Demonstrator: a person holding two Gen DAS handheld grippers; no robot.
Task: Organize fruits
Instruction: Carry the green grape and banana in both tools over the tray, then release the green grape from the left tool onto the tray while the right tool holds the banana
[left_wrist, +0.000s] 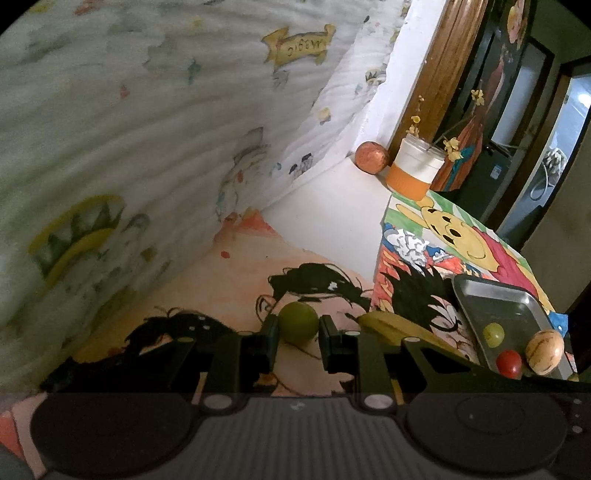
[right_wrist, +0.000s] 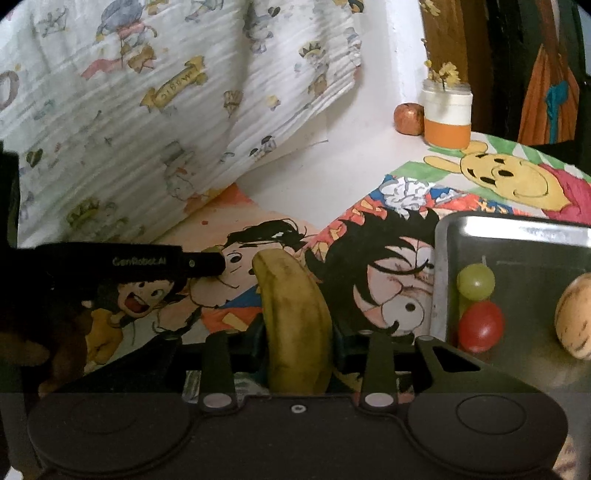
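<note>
My left gripper (left_wrist: 298, 332) is shut on a round green fruit (left_wrist: 297, 322) just above the cartoon-printed cloth. It also shows from the side in the right wrist view (right_wrist: 207, 263). My right gripper (right_wrist: 297, 347) is shut on a yellow banana (right_wrist: 293, 314) that points forward between the fingers; the banana's tip shows in the left wrist view (left_wrist: 384, 322). A metal tray (right_wrist: 517, 236) to the right holds a green grape (right_wrist: 475, 281), a red tomato (right_wrist: 480, 326) and a tan striped fruit (right_wrist: 576, 317). The tray (left_wrist: 491, 299) also shows in the left wrist view.
A white and orange jar with yellow flowers (right_wrist: 447, 114) and a brown round fruit (right_wrist: 408, 119) stand at the far corner of the white table. A printed cloth (right_wrist: 147, 110) hangs along the left. A Winnie the Pooh drawing (right_wrist: 502, 173) lies behind the tray.
</note>
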